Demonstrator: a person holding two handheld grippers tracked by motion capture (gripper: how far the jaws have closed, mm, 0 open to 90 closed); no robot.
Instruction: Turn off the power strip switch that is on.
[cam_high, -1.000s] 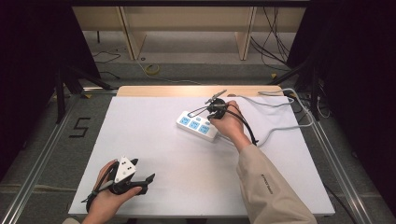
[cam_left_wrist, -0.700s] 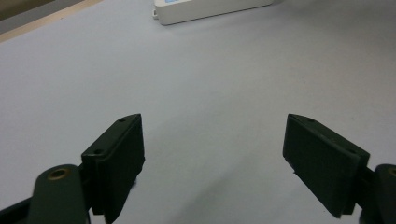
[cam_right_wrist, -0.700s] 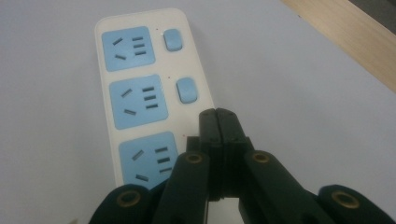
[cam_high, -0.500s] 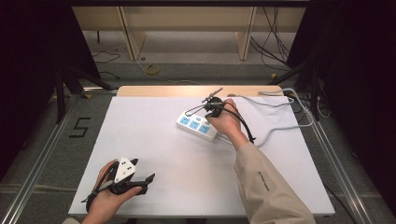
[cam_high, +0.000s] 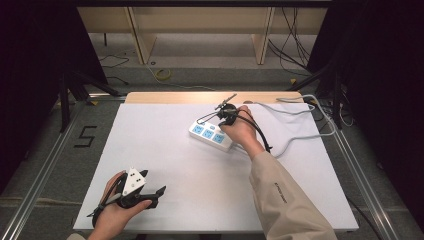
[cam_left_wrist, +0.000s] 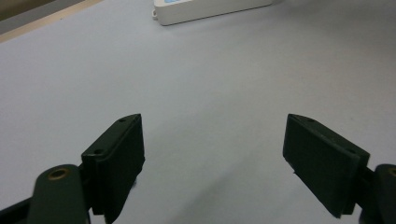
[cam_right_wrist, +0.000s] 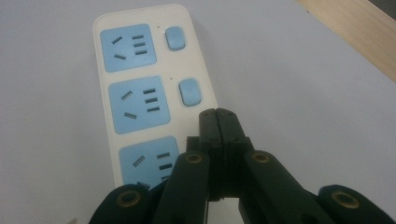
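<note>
Barely shifted since the earlier high view: right gripper a touch nearer the far edge of the power strip, left gripper unmoved.

High view. Right hand arched over strip, gripper pointing down at its right-hand end; likely lined up to press a switch with the closed tip rather than to grasp. Strip lying flat and slantwise on table, just under and left of that gripper. Grey cable looping away behind the hand, slack. Left gripper parked at near edge, well apart from strip, seemingly on standby.

Left gripper view. Jaws spread wide, nothing between them; matte black flat pads, squared edges. Pale, smooth, faintly glossy tabletop ahead; corner of white strip far beyond the tips.

Right gripper view. Jaws pressed fully together, nothing held, forming one narrow blunt point. Strip directly beneath: cream hard plastic, rounded corners, three blue socket faces in a row. Two blue rounded-rectangle buttons visible, the nearer button just ahead of the tip, not yet touched as far as can be judged. Third socket partly hidden under the jaws.
</note>
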